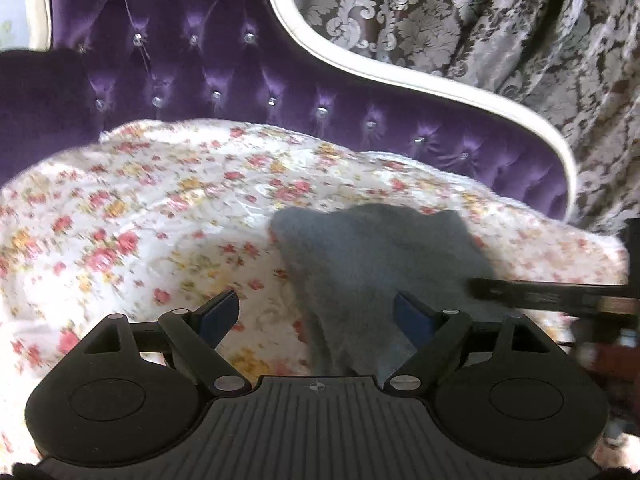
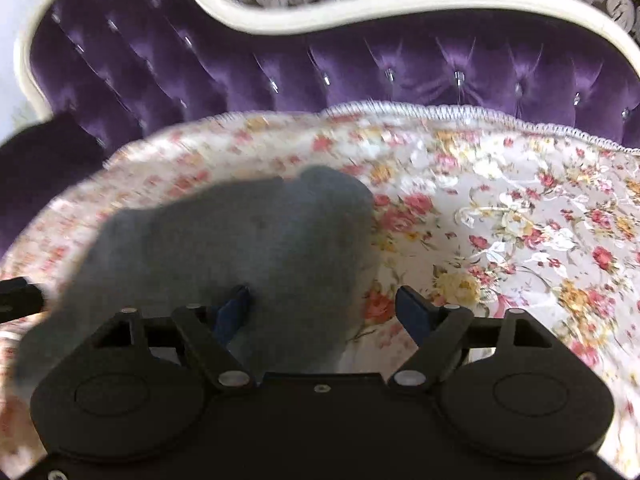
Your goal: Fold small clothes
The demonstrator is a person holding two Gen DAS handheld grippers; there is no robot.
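Grey cloth [image 1: 380, 264] sits mid-frame on floral bedspread [image 1: 140, 208], purple headboard [image 1: 200, 68] behind; left gripper [image 1: 316, 316] and right gripper [image 2: 324, 308] both spread wide.

We saw a purple tufted sofa back [image 1: 224, 80] edged in a curved white frame [image 1: 400, 76], a floral cover [image 1: 132, 208] over its seat, and damask curtains [image 1: 480, 20] behind.

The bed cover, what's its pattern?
White bed cover with pink and yellow flowers; sharpest in the right wrist view.
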